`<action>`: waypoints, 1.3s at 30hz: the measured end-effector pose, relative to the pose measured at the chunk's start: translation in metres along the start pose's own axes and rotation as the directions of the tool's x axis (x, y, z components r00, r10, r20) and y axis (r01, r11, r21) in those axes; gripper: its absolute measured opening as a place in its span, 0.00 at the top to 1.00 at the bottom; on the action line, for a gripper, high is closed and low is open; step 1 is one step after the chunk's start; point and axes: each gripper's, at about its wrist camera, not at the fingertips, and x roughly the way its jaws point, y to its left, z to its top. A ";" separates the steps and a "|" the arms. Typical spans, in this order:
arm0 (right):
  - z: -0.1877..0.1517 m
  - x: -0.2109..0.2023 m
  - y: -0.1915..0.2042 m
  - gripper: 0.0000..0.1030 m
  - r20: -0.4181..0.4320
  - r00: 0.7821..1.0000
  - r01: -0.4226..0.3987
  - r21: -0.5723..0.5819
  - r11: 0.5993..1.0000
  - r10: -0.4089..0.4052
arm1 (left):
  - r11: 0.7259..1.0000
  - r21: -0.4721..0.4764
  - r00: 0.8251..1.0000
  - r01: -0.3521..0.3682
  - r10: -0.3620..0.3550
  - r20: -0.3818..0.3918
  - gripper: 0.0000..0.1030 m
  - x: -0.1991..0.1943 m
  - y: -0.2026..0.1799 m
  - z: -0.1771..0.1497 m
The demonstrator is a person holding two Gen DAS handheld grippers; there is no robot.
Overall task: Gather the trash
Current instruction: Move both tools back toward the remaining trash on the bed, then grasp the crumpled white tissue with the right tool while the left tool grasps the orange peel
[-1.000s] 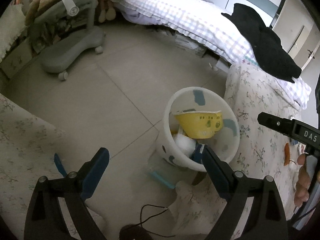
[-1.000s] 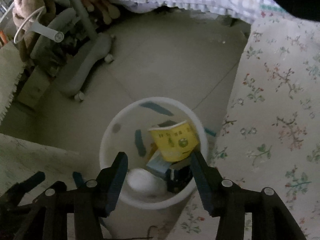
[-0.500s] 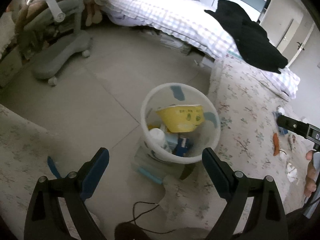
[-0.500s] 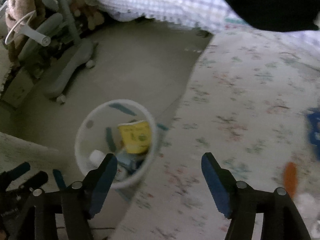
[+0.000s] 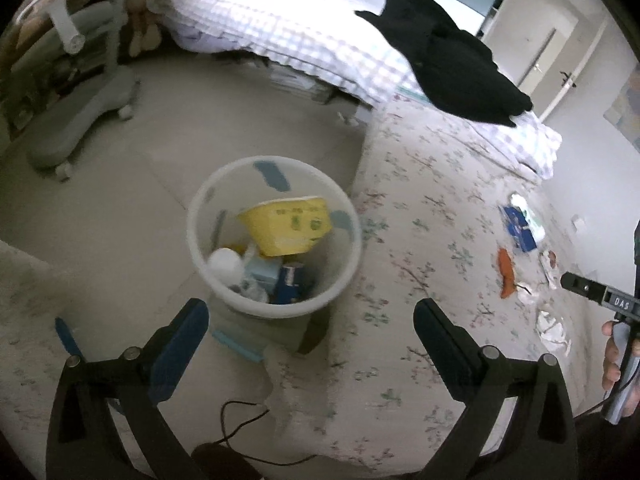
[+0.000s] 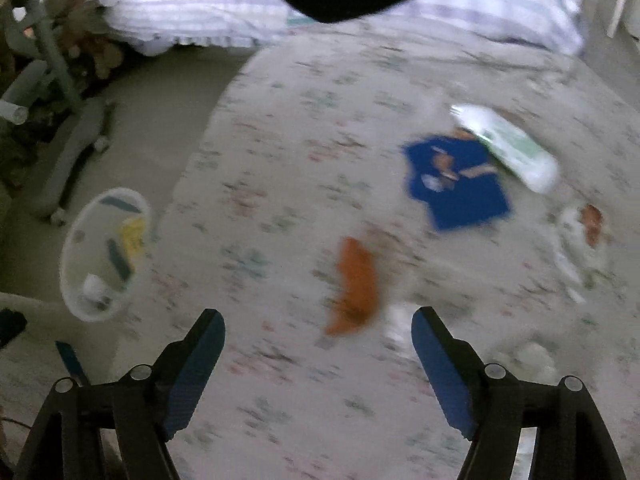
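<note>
A white waste bin stands on the floor beside the floral bed cover, holding a yellow carton, a white ball and blue packs. My left gripper hovers just this side of it, jaws opening wide, nothing between them. My right gripper hangs over the bed cover, jaws opening and empty. Just ahead of it lies an orange wrapper, farther off a blue packet, a white-green pack and crumpled white paper. The bin sits at its far left.
A floral cover drapes the low surface bearing the trash. Behind are a checked bed with black clothing, a grey chair base on the tiled floor, and a black cable near my left gripper.
Both grippers swung right, away from the bin; the right one left the bin's mouth and now faces the trash on the floral cover, its jaws spread wider. The left jaws widened slightly.
</note>
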 end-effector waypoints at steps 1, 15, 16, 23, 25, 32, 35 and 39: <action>-0.004 -0.002 -0.008 0.21 -0.002 1.000 0.011 0.001 1.000 -0.011 | 1.000 0.006 1.000 0.004 -0.004 -0.002 0.00 0.001 -0.002 -0.001; -0.048 0.005 -0.091 0.21 -0.098 0.994 0.060 0.077 0.995 -0.052 | 0.996 0.088 0.998 0.035 -0.030 -0.055 0.00 0.022 -0.060 -0.014; -0.050 0.008 -0.095 0.21 -0.111 0.993 0.057 0.086 0.995 -0.047 | 0.995 0.093 0.997 0.038 -0.032 -0.063 0.00 0.025 -0.066 -0.014; -0.060 0.033 -0.107 0.21 -0.181 0.983 0.013 0.143 0.990 0.013 | 0.987 0.143 0.994 0.077 -0.065 -0.093 0.00 0.036 -0.110 -0.021; -0.061 0.035 -0.110 0.21 -0.191 0.981 0.012 0.157 0.988 0.018 | 0.982 0.172 0.993 0.078 -0.061 -0.103 0.00 0.041 -0.122 -0.025; -0.064 0.025 -0.126 0.59 -0.171 0.983 -0.046 0.159 0.986 0.073 | 0.966 0.245 0.986 0.081 -0.042 -0.164 0.00 0.062 -0.159 -0.035; -0.061 0.010 -0.134 0.59 -0.123 0.992 -0.022 0.156 0.988 0.041 | 0.959 0.265 0.982 0.103 -0.057 -0.177 0.00 0.068 -0.178 -0.036; -0.061 0.000 -0.152 0.59 -0.086 0.995 -0.032 0.207 0.978 0.051 | 0.944 0.308 0.980 0.115 -0.058 -0.190 0.00 0.079 -0.205 -0.039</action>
